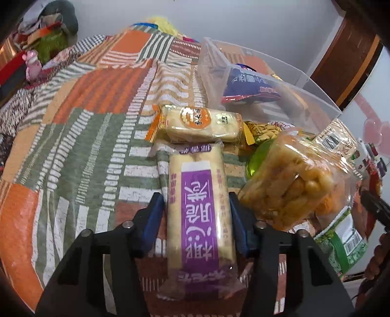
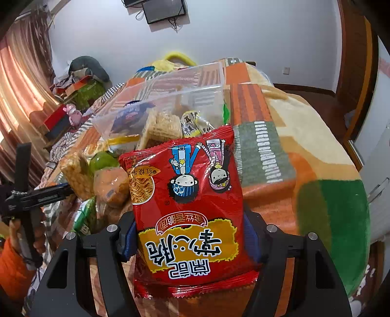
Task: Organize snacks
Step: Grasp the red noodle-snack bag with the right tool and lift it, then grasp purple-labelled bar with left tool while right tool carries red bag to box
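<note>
While both tools grip packets, clear bin [image 2: 170, 83] holds snacks.

Left tongs [image 1: 196, 207] and right tongs [image 2: 189, 234] are both clamped, pointing forward.

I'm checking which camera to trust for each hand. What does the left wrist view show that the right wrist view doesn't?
Left wrist only: the left gripper shut on the purple pack, with the orange-label pack ahead of it.

Right wrist only: the right gripper shut on the red noodle bag, and the wall screen.

Both: the clear bin holding the blue bag, on the patchwork blanket.
</note>
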`<state>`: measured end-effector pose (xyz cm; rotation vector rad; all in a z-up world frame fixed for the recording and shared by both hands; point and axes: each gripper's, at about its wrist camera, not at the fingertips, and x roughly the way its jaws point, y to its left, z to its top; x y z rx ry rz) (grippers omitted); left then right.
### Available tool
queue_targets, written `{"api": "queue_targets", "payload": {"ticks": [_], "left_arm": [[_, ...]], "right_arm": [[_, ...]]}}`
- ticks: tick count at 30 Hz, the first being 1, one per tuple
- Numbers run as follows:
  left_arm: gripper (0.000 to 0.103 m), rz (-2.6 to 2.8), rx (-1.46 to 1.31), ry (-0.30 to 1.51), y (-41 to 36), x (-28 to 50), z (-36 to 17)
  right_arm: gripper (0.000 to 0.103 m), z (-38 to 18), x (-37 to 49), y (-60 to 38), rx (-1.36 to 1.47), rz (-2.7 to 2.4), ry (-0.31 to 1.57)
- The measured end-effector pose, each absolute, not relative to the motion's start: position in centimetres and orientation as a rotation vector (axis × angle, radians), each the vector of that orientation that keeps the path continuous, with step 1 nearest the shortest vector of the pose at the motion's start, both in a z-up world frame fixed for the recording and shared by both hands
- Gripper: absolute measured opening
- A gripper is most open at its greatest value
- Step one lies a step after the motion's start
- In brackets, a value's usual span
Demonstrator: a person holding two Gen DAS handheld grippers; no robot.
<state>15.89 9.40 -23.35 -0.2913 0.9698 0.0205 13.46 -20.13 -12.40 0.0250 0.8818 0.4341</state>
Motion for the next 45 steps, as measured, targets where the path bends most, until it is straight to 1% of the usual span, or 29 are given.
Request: {"api": "queue_targets", "payload": {"ticks": [1,7,15,20,27,34,38,45], "left_arm": [[0.045,0.026,-0.283,0.968,9.3,15.8,-23.3],[0.044,0.025,-0.286,0.945,9.6,14.7,-21.9],[0.044,0.032,-0.259,0.840,9.7,13.3,-17.3],[0.044,0.016,-0.243,0.764,9.3,13.9,-14.0],[0.044,-0.021,-0.197,0.677,8.1,17.1,-10.0],[0.044,-0.060,-0.173,0.611,5.7,20.9,-7.1],[0.044,-0.073,-0.172,0.608,4.4,23.7,-6.9],[0.044,-0.096,-0.151,0.673,2.6,28.9,-7.8]], "right_arm": [[0.065,-12.3,13.6,-20.0,0.027,0.435,0.878],[0.065,-11.2,13.7,-20.1,0.043,0.431,0.843],[0.065,-8.5,14.6,-20.1,0.044,0.427,0.765],[0.065,-6.8,15.8,-19.7,0.045,0.431,0.710],[0.065,-3.7,17.3,-18.7,0.017,0.427,0.606],[0.065,-2.8,19.2,-17.7,0.005,0.410,0.553],[0.066,-3.0,20.7,-17.1,0.008,0.396,0.554],[0.066,-4.5,23.8,-16.1,0.008,0.388,0.613]]}}
